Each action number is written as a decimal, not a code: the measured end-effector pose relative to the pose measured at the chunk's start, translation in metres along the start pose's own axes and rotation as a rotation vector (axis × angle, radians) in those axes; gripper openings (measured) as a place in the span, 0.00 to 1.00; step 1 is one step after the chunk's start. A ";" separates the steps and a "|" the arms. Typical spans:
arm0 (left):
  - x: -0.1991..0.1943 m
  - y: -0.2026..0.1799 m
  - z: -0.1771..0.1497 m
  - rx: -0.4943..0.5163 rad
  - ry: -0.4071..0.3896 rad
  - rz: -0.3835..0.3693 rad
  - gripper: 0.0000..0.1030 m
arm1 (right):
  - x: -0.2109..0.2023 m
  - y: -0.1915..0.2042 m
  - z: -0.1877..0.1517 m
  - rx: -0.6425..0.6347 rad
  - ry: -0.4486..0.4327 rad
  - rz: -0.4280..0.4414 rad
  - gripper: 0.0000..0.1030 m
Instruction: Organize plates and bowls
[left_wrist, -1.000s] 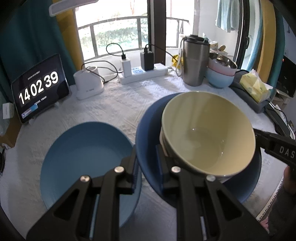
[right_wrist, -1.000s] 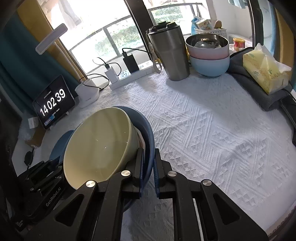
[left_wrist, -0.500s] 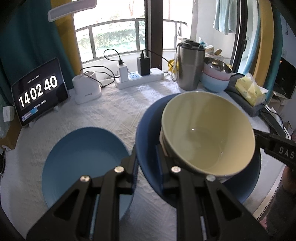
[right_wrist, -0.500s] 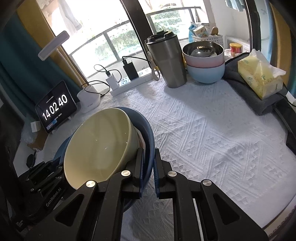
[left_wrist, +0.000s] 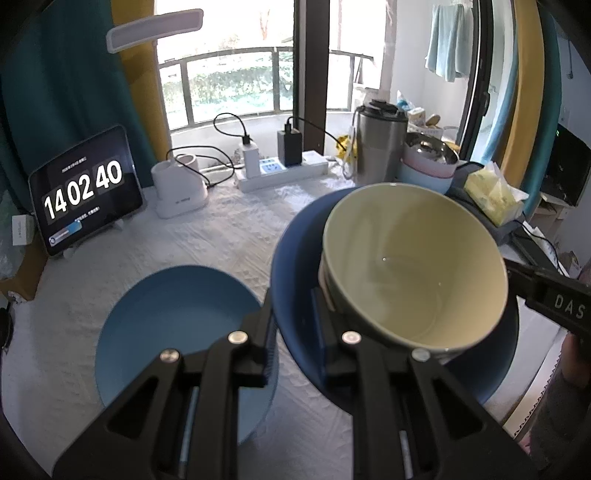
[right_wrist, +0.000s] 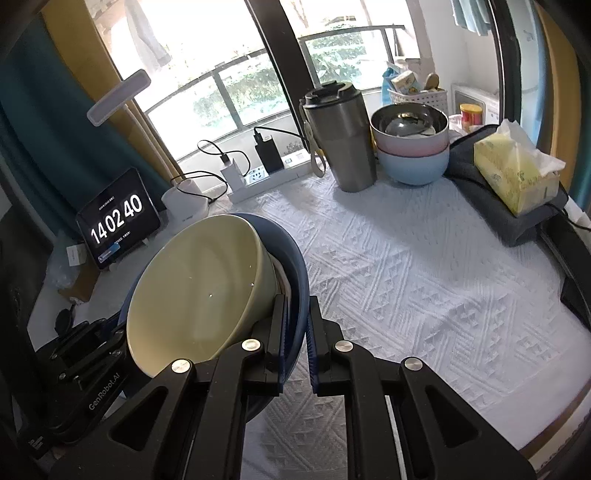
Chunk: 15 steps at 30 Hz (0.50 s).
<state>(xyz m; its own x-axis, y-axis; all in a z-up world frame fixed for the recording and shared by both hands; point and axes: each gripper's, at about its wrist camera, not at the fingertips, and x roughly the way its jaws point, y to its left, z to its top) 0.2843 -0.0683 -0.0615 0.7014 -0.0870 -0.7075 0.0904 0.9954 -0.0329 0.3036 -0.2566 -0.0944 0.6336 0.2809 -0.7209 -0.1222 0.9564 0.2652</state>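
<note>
Our left gripper (left_wrist: 293, 321) and right gripper (right_wrist: 297, 332) each pinch tight on one side of the dark blue plate (left_wrist: 295, 258) and hold it up over the table (right_wrist: 406, 277). A cream bowl (left_wrist: 413, 266) sits in it, smooth and shiny. That pair is stacked, we think. A light blue plate (left_wrist: 173, 317), round and matte, lies on the bumpy white cloth (right_wrist: 388, 314) just beside. It probably goes next. Far back, a pink bowl (right_wrist: 410, 142) sits in a blue bowl (right_wrist: 412, 166).
</note>
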 end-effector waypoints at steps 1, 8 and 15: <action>-0.001 0.001 0.000 -0.002 -0.002 0.000 0.16 | -0.001 0.002 0.000 -0.002 -0.002 0.000 0.12; -0.008 0.015 0.000 -0.024 -0.013 -0.001 0.16 | -0.003 0.016 0.003 -0.025 -0.008 0.000 0.12; -0.014 0.034 -0.001 -0.052 -0.023 0.002 0.16 | 0.000 0.037 0.004 -0.057 -0.004 0.001 0.12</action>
<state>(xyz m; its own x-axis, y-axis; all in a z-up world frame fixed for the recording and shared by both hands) 0.2765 -0.0329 -0.0534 0.7179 -0.0853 -0.6909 0.0525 0.9963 -0.0685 0.3023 -0.2217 -0.0819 0.6362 0.2816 -0.7183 -0.1659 0.9592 0.2291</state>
